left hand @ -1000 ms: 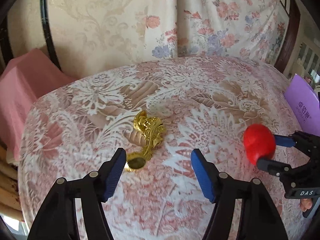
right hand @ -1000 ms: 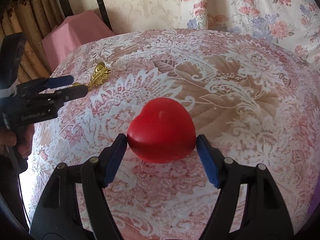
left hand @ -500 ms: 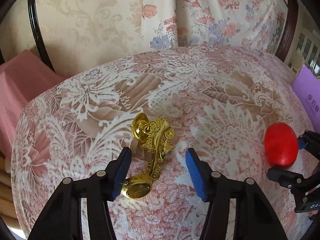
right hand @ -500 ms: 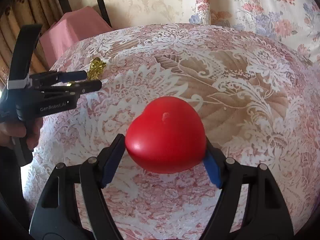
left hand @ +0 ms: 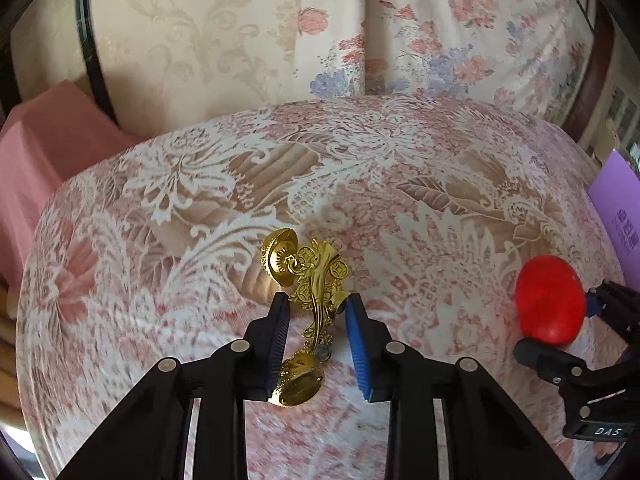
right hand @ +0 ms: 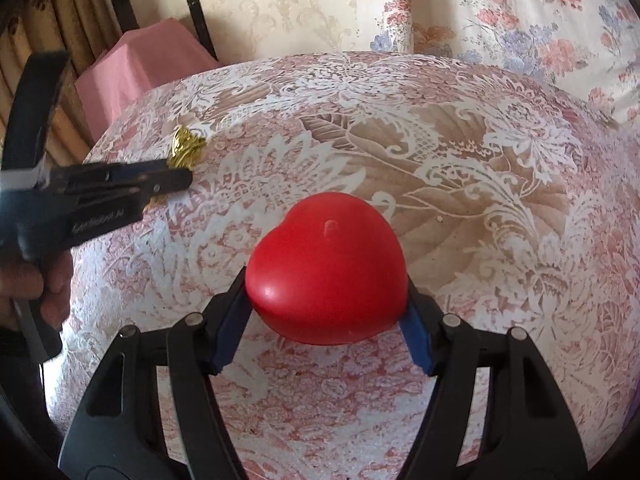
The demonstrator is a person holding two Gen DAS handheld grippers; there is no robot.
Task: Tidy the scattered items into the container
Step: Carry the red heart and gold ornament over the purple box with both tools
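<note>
A gold ornament with a round base lies on the lace-covered table. My left gripper has its blue pads pressed against the ornament's stem from both sides. In the right wrist view, only the ornament's top shows above the left gripper, held by a hand. My right gripper is shut on a red heart-shaped object and holds it above the cloth. The left wrist view shows the same red heart at the right.
A purple printed box pokes in at the table's right edge. A pink cloth-covered block stands off the table's far left. Floral fabric hangs behind the table.
My left gripper moved forward over the gold ornament and its fingers closed from wide open onto the stem. The right gripper lifted the red heart a little.
</note>
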